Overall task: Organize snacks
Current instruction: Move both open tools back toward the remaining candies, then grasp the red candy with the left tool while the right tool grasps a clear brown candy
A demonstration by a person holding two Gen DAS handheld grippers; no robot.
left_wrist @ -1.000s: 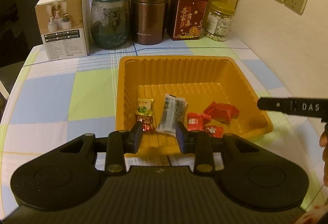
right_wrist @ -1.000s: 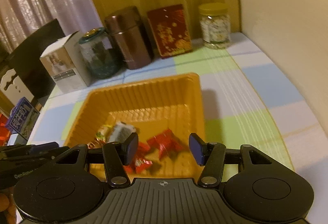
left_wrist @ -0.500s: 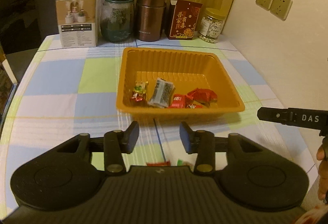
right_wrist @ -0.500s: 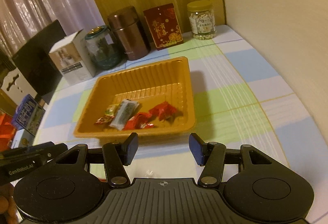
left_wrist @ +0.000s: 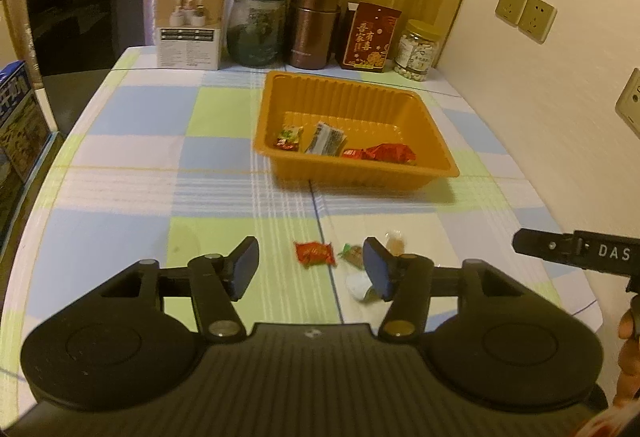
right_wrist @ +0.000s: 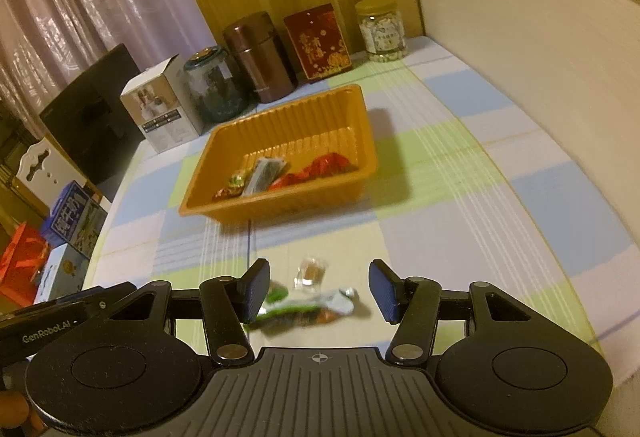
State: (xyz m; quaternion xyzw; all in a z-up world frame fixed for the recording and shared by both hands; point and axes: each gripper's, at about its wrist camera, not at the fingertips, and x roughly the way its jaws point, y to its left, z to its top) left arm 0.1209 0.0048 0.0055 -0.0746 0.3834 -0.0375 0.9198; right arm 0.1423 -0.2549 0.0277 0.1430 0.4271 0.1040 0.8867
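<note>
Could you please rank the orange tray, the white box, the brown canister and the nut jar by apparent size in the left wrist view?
1. orange tray, though it also lies nearest.
2. white box.
3. brown canister, close behind the box.
4. nut jar, clearly smallest.

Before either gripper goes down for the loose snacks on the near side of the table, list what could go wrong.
1. The loose snacks lie crowded: the red candy, the clear-wrapped sweet and the green-and-white packet sit near one another, so one grab may nudge or catch a neighbour.
2. The left gripper and right gripper face the same small patch and could collide.
3. The orange tray looks light; a careless drop might shove it.
</note>
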